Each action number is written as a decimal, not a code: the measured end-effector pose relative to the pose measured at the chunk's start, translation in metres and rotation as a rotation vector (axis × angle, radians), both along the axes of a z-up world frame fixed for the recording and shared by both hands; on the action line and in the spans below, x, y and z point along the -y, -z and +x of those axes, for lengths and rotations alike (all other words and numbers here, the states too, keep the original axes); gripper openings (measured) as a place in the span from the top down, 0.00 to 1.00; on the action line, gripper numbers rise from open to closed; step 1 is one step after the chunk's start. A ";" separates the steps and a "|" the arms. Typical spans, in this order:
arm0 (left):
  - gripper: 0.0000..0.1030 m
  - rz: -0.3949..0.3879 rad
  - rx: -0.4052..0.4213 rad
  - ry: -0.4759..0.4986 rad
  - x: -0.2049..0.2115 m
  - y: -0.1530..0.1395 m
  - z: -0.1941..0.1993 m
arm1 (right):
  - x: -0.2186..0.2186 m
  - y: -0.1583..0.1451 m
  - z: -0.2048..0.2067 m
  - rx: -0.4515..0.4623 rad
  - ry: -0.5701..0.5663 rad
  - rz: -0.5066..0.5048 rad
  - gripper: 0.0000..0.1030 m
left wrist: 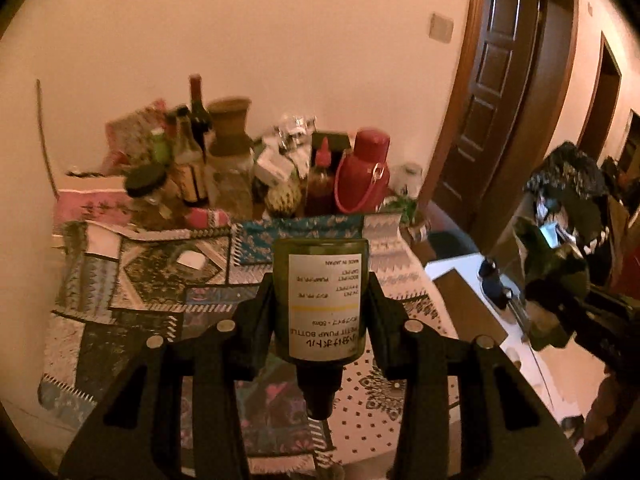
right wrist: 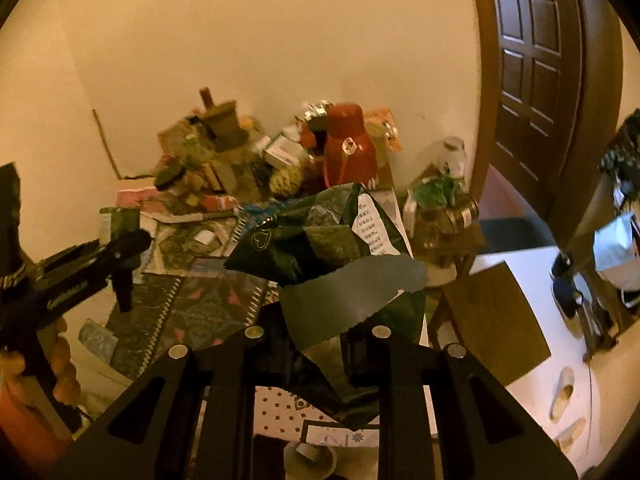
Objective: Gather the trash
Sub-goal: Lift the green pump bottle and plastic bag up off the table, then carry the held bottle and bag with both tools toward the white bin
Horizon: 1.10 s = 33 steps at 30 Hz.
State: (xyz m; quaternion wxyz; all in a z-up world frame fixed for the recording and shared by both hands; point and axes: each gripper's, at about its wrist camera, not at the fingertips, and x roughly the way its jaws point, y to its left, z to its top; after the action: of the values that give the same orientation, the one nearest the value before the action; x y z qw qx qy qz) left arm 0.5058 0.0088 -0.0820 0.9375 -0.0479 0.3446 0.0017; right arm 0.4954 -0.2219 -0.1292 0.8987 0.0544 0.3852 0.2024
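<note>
Gripping a small green pump bottle (left wrist: 320, 300) upside down, my left gripper (left wrist: 320, 312) has its two black fingers pressed against the bottle's sides, the white label reading inverted and the dark pump nozzle pointing back toward the camera. It is tilted down over the patchwork tablecloth (left wrist: 160, 280), well above the cloth. My right gripper (right wrist: 316, 336) is pinched nearly closed on a torn dark green snack wrapper (right wrist: 320, 240), which stands up crumpled between the fingers, its grey inner side showing. From the right wrist view the left gripper (right wrist: 124, 256) sits off to the left, angled downward, with my bare fingers (right wrist: 64, 364) wrapped around its handle. Far across the table a red flask (left wrist: 362, 172) stands among crowded bottles against the wall, near a brown panelled door (left wrist: 496, 80).
</note>
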 end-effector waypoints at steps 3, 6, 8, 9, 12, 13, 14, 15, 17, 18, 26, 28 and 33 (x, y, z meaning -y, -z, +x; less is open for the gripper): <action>0.60 -0.002 0.046 -0.012 0.003 -0.021 -0.026 | 0.001 -0.018 -0.008 0.045 -0.021 0.029 0.83; 0.60 0.002 0.087 -0.022 0.004 -0.038 -0.049 | 0.001 -0.034 -0.020 0.093 -0.033 0.059 0.83; 0.60 0.000 0.113 -0.026 0.004 -0.048 -0.063 | 0.001 -0.045 -0.031 0.130 -0.040 0.078 0.83; 0.60 -0.002 0.128 -0.026 0.003 -0.053 -0.071 | 0.001 -0.051 -0.039 0.149 -0.043 0.086 0.83; 0.60 -0.003 0.163 -0.020 0.002 -0.063 -0.091 | -0.002 -0.063 -0.060 0.189 -0.044 0.097 0.83; 0.60 -0.002 0.176 -0.015 0.001 -0.067 -0.099 | -0.003 -0.065 -0.067 0.198 -0.044 0.098 0.83; 0.60 0.000 0.187 -0.012 0.001 -0.070 -0.107 | -0.006 -0.068 -0.076 0.207 -0.044 0.098 0.83; 0.60 0.003 0.198 -0.007 0.000 -0.073 -0.115 | -0.009 -0.069 -0.082 0.212 -0.044 0.098 0.83; 0.60 0.003 0.218 0.009 -0.003 -0.076 -0.133 | -0.017 -0.073 -0.102 0.225 -0.041 0.094 0.83; 0.60 0.003 0.226 0.018 -0.005 -0.077 -0.144 | -0.019 -0.074 -0.109 0.230 -0.039 0.091 0.83; 0.60 0.000 0.233 0.062 -0.026 -0.080 -0.239 | -0.043 -0.076 -0.200 0.234 -0.006 0.105 0.83; 0.60 0.008 0.236 0.063 -0.032 -0.079 -0.265 | -0.047 -0.075 -0.223 0.229 -0.001 0.110 0.83; 0.60 -0.008 0.233 0.076 -0.043 -0.075 -0.316 | -0.056 -0.072 -0.270 0.207 0.012 0.113 0.83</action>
State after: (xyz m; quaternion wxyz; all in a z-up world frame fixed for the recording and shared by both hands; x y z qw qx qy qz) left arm 0.1899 0.0514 -0.0066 0.9704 -0.0383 0.2350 -0.0407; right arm 0.2258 -0.1658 -0.0574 0.9304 0.0860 0.2778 0.2232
